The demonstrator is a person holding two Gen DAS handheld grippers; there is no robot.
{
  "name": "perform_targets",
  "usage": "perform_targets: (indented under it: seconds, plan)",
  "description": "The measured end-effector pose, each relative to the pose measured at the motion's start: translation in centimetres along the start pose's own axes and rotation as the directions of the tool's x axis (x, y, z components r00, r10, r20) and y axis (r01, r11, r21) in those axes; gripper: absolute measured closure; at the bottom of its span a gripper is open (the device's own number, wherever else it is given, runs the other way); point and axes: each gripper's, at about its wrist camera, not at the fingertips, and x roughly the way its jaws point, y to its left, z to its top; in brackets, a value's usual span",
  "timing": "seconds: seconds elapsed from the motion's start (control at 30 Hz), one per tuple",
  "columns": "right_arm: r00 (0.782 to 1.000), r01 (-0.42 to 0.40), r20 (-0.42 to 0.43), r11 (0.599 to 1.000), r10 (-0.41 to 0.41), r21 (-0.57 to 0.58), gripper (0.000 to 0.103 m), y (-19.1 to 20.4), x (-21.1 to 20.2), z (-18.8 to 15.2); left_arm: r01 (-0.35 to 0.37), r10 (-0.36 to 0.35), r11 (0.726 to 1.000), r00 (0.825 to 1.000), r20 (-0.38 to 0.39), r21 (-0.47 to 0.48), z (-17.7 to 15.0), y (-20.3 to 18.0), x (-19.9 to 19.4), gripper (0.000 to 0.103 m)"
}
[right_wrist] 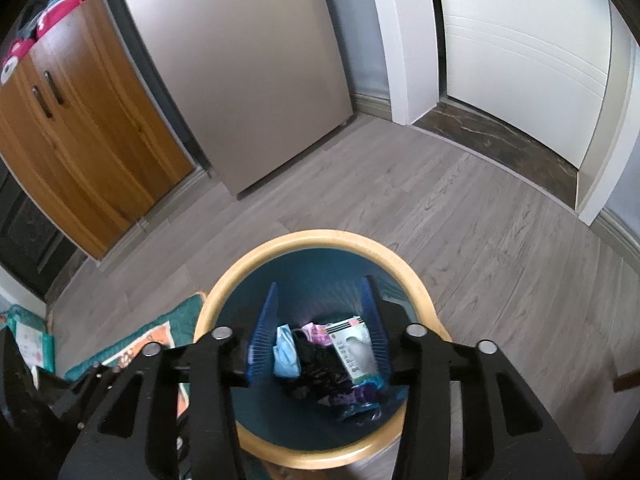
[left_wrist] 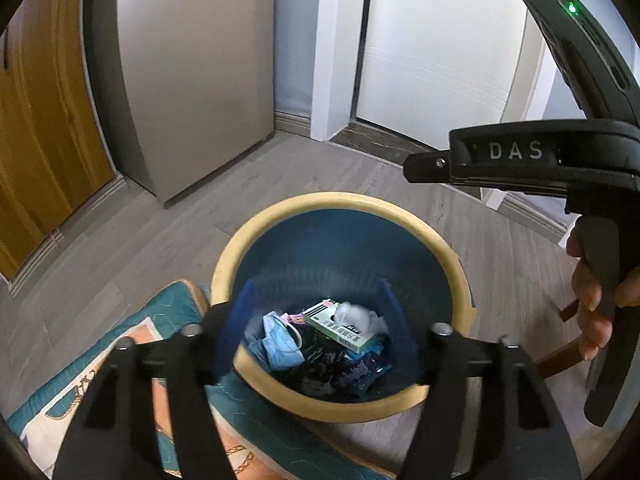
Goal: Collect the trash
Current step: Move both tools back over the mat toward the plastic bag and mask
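A round bin with a tan rim (left_wrist: 248,236) and blue inside stands on the floor below both grippers; it also shows in the right wrist view (right_wrist: 224,276). In it lie a blue face mask (left_wrist: 282,342), a green-and-white box (left_wrist: 340,328), a crumpled white tissue (left_wrist: 354,314), black plastic and purple wrappers. The mask (right_wrist: 286,354) and box (right_wrist: 354,350) show in the right wrist view too. My left gripper (left_wrist: 316,304) is open and empty above the bin. My right gripper (right_wrist: 320,312) is open and empty above the bin; its body (left_wrist: 520,156) shows at right in the left wrist view.
A grey fridge (right_wrist: 248,72) and a wooden cabinet (right_wrist: 80,128) stand at the back left. A white door (right_wrist: 520,56) is at the back right. A teal and orange mat (left_wrist: 120,356) lies left of the bin. The floor is grey wood.
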Motion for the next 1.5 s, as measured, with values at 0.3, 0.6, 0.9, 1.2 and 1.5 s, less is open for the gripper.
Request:
perform_targets:
  seconds: [0.3, 0.6, 0.9, 1.2, 1.5]
  plan:
    - [0.999, -0.021, 0.036, 1.000, 0.020, 0.021, 0.020, 0.3, -1.3, 0.3, -0.041, 0.042, 0.999, 0.999, 0.022, -0.022, -0.2, 1.1, -3.3, 0.019]
    - [0.996, -0.073, 0.059, 0.997, 0.074, -0.007, 0.011, 3.2, -3.9, -0.8, -0.132, 0.137, 0.988, 0.989, 0.064, -0.083, -1.8, 4.8, -11.3, 0.011]
    - [0.990, -0.142, 0.011, 0.988, 0.143, -0.066, 0.010, 7.2, -5.4, -3.8, -0.239, 0.256, 0.948, 0.965, 0.057, -0.209, -6.2, 9.4, -19.8, 0.010]
    - [0.980, -0.178, -0.127, 0.961, 0.154, -0.210, 0.010, 13.1, -4.7, -10.2, -0.358, 0.381, 0.883, 0.924, 0.017, -0.304, -11.5, 13.4, -24.4, 0.006]
    - [0.931, -0.286, -0.320, 0.895, 0.175, -0.343, 0.010, 18.5, -2.6, -17.5, -0.416, 0.435, 0.828, 0.900, -0.037, -0.376, -15.5, 17.4, -26.2, 0.006]
